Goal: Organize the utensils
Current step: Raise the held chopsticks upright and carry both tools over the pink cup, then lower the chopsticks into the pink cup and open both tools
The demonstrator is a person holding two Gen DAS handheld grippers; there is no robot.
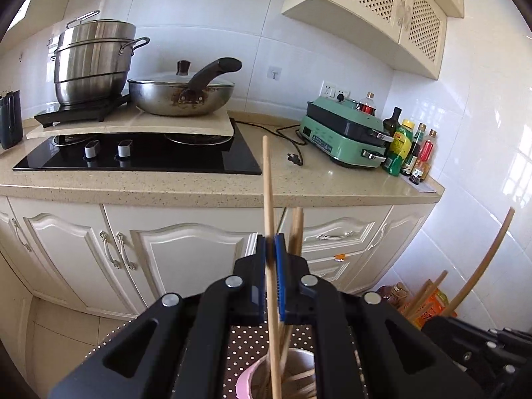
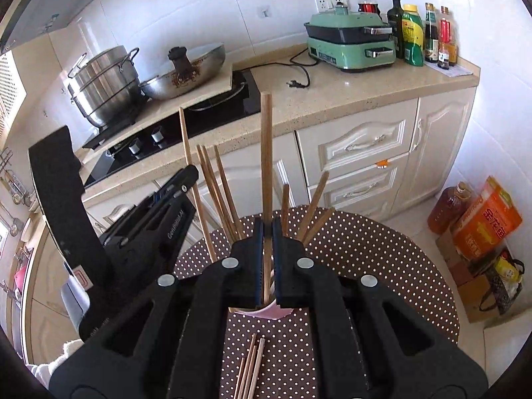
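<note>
As each chopstick is already pinched between shut pads, the step in hand is judged to be lowering both into the cup w/o knocking the ones already stood there. The left chopstick point(image 1: 267, 199) is clamped by the left gripper point(image 1: 271, 252), near upright, its lower end reaching down into the cup point(image 1: 299, 359) just below. The right chopstick point(image 2: 266, 166) is pinched by the right gripper point(image 2: 267, 232), also upright, its tip over the pink-rimmed mouth of the same cup point(image 2: 269, 312). Several chopsticks point(image 2: 219, 186) are fanned out in the cup, so the tips should be steered into a gap, not onto a neighbour. Release is best delayed until each tip is felt at the bottom, pads then eased apart one gripper at a time, as both share one opening. More loose chopsticks point(image 2: 251, 362) lie on the dotted tablecloth point(image 2: 365, 259), approx. just in front of the cup; these are left for later picks.
</note>
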